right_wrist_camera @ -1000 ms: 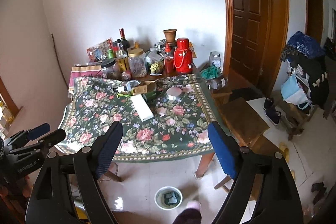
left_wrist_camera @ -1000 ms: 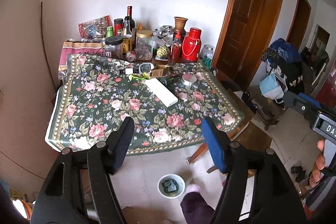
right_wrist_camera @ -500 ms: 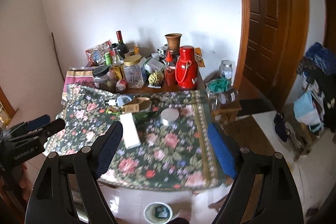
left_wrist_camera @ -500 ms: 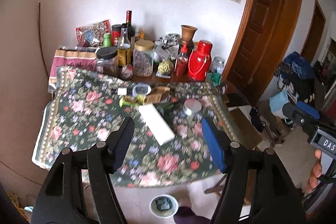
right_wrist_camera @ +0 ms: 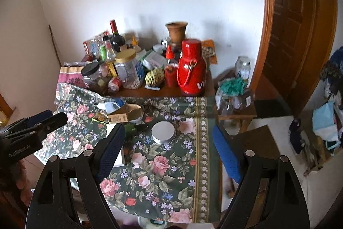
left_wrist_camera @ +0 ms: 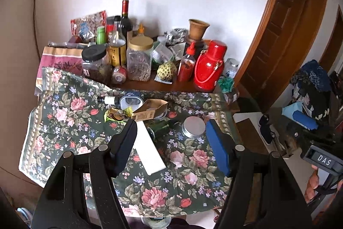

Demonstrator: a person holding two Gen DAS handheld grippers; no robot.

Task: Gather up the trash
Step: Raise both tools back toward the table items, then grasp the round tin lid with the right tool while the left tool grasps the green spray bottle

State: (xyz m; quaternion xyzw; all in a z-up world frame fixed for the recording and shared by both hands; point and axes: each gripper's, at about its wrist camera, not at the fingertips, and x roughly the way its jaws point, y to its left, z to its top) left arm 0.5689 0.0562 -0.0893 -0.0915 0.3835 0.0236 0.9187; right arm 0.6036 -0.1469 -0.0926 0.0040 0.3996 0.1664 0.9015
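Two tools hover over one bench [left_wrist_camera: 227, 104], both angled down at it. Floral cloth [left_wrist_camera: 64, 121] covers the near part of the bench; the far strip at 12 o'clock is bare wood, crowded with jars, bottles and a red thermos [left_wrist_camera: 209, 67]. Left tool [left_wrist_camera: 171, 143] has its jaws spread wide with nothing between the pads, cloth showing through the gap. Right tool [right_wrist_camera: 168, 153] also gapes wide, empty, over the cloth's right border. Trash sits mid-cloth, in a cluster near 11 o'clock of the left tool: long white flat box [left_wrist_camera: 148, 147] lying at a slant, its near end running between the left tool's fingers in the left wrist view, apart from the pads as far as can be told. Open brown carton [left_wrist_camera: 150, 109] on its side just beyond the box. Green glass bottle [left_wrist_camera: 159, 129] lying down beside the box. Round silver tin lid [right_wrist_camera: 163, 132] flat on the cloth, at 12 o'clock of the right tool. Yellow-green snack wrapper [left_wrist_camera: 116, 115] touching the carton's left end. Clear plastic tub [left_wrist_camera: 130, 101] behind the carton.
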